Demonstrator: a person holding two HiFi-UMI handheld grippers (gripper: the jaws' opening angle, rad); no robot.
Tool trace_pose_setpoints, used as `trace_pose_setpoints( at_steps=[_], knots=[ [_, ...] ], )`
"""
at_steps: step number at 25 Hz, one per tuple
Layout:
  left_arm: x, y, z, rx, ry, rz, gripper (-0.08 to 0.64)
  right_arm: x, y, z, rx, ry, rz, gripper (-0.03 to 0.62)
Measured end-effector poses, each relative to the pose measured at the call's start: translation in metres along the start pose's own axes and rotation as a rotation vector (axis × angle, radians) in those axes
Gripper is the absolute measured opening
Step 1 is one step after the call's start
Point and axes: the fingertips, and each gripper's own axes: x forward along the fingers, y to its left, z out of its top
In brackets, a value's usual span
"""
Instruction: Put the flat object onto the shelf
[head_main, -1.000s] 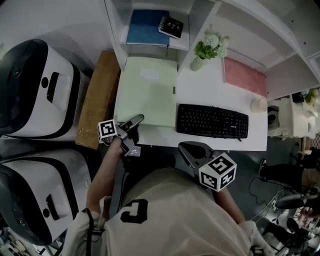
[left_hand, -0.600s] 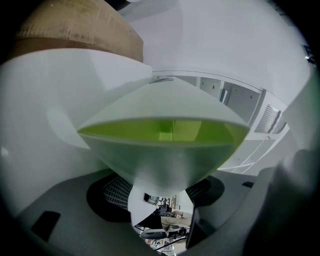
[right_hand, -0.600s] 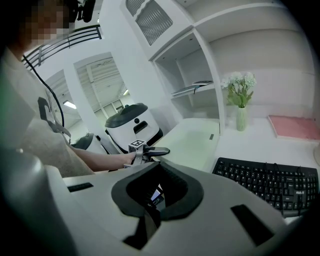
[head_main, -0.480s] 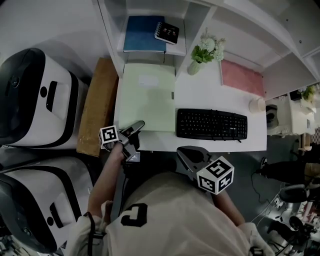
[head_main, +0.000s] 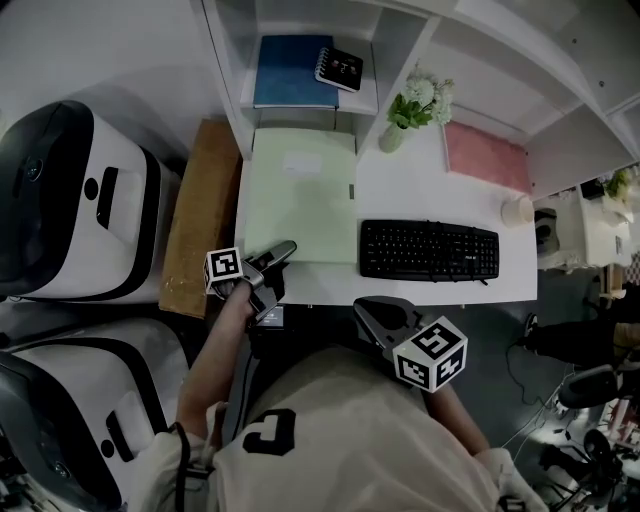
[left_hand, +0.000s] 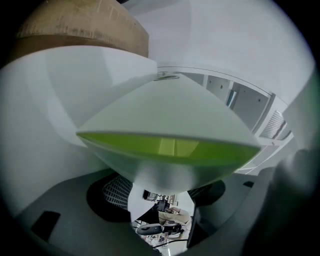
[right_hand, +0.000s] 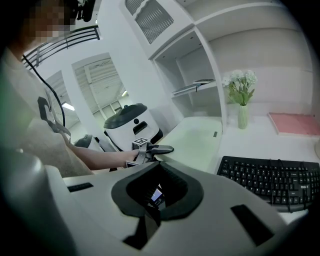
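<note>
The left hand-held gripper (head_main: 283, 250), its jaws wide and just opening further, straddles the near corner of the pale green flat folder (head_main: 298, 195) on the white worktop (head_main: 420, 185). It should push deeper before clamping, then lift level toward the white shelf (head_main: 362, 98).

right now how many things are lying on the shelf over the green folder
2. A blue book lies flat on the shelf; a black notebook sits at the book's right edge, partly on it. Anything deeper in may be hidden.
</note>
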Motion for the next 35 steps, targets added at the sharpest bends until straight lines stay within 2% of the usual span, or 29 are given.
trace_pose_setpoints(
  at_steps=[6, 9, 14, 17, 29, 35],
  knots=[
    [0.002, -0.001, 0.000, -0.052, 0.034, 0.000, 0.330, 0.003, 0.002, 0.001, -0.001, -0.002, -0.014, 0.012],
    [0.002, 0.001, 0.002, -0.031, 0.055, 0.000, 0.331, 0.004, 0.002, 0.000, 0.000, -0.004, -0.019, 0.012],
    [0.003, 0.002, 0.004, -0.038, 0.041, 0.010, 0.334, 0.003, -0.004, 0.002, 0.006, -0.005, -0.002, 0.012],
    [0.003, 0.005, 0.005, -0.072, 0.008, 0.038, 0.336, 0.003, -0.011, 0.005, 0.000, -0.009, 0.021, 0.012],
    [0.000, 0.005, 0.011, -0.056, -0.134, 0.128, 0.348, 0.005, -0.033, 0.023, -0.057, 0.019, 0.157, 0.012],
    [0.001, 0.004, 0.019, -0.051, -0.188, 0.158, 0.348, 0.008, -0.036, 0.030, -0.083, 0.033, 0.191, 0.012]
  ],
)
